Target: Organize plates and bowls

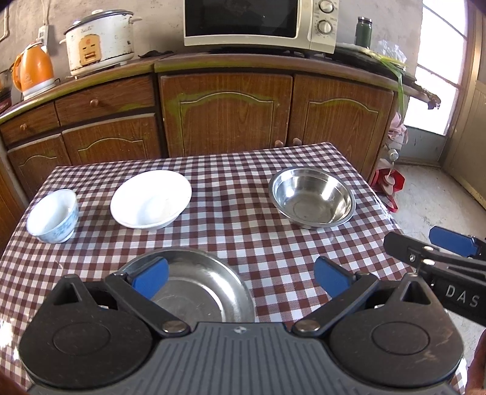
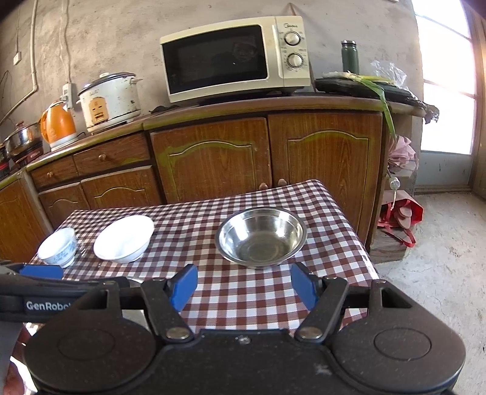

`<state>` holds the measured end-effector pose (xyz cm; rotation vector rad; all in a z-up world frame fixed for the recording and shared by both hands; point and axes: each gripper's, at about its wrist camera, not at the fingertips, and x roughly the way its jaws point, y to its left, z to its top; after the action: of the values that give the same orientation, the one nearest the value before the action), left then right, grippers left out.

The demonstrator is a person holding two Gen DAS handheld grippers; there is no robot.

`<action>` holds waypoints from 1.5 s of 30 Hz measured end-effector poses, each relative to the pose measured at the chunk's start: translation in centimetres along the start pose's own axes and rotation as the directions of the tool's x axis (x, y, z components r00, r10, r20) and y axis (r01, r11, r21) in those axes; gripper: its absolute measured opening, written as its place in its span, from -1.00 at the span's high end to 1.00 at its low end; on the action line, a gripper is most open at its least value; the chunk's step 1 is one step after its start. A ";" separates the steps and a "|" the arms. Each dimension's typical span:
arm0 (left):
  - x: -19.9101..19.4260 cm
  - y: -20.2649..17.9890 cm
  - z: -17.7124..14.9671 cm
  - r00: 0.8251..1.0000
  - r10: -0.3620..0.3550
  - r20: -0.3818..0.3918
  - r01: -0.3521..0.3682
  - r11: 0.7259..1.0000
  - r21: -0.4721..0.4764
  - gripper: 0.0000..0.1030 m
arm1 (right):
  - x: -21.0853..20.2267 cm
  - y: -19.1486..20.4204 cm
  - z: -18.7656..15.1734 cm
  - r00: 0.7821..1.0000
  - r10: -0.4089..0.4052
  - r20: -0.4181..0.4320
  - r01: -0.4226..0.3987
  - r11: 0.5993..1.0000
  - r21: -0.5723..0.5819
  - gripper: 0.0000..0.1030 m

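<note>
Checkered worktop (image 1: 237, 218) below wooden cabinets: left gripper (image 1: 240, 278) spread wide above a steel plate (image 1: 194, 288), nothing pinched. Right gripper (image 2: 244, 285) also spread, empty, steel bowl (image 2: 261, 237) just beyond its fingers; white bowl (image 1: 151, 199) and small cup (image 1: 53, 215) farther left.

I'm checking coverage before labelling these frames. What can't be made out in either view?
- Steel plate: in the left wrist view its near part is hidden by the left tongs; in the right wrist view it is almost wholly behind the tongs.
- Microwave: top cut off by the left view's upper edge.
- Pot: cropped at the right view's left edge.
- Cup pattern: too small to read.
</note>
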<state>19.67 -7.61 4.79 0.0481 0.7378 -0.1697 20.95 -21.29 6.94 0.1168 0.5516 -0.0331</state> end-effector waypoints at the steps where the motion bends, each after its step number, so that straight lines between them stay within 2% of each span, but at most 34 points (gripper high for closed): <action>1: 0.3 -0.2 0.1 1.000 0.001 -0.001 -0.001 1.000 0.002 -1.00 | 0.2 -0.3 0.1 1.000 -0.001 0.000 0.001 1.000 0.005 -0.57; 21: 7.1 -2.2 1.9 0.999 -0.002 -0.047 0.002 1.000 0.005 -1.00 | 6.6 -4.3 1.5 0.999 -0.027 -0.045 0.030 0.998 0.063 -0.57; 30: 11.3 -1.9 4.0 0.999 0.007 -0.032 -0.007 1.000 0.021 -1.00 | 11.2 -6.1 3.2 0.995 -0.065 -0.071 0.071 0.994 0.085 -0.57; 37: 15.7 -2.0 5.4 0.998 0.001 -0.065 -0.001 1.000 0.003 -1.00 | 15.3 -7.3 3.5 0.990 -0.094 -0.105 0.102 0.992 0.075 -0.57; 41: 18.2 -1.6 6.1 0.994 -0.019 -0.111 0.014 0.999 -0.042 -1.00 | 17.5 -8.1 3.2 0.988 -0.095 -0.121 0.107 0.989 0.103 -0.57; 45: 19.8 -1.6 6.5 0.992 -0.017 -0.125 0.010 0.998 -0.061 -1.00 | 19.6 -8.5 3.4 0.986 -0.100 -0.134 0.115 0.988 0.105 -0.58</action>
<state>38.10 -12.55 -3.68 -0.0040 0.8682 -0.1581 38.82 -30.13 -1.34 0.1996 0.6849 -0.1628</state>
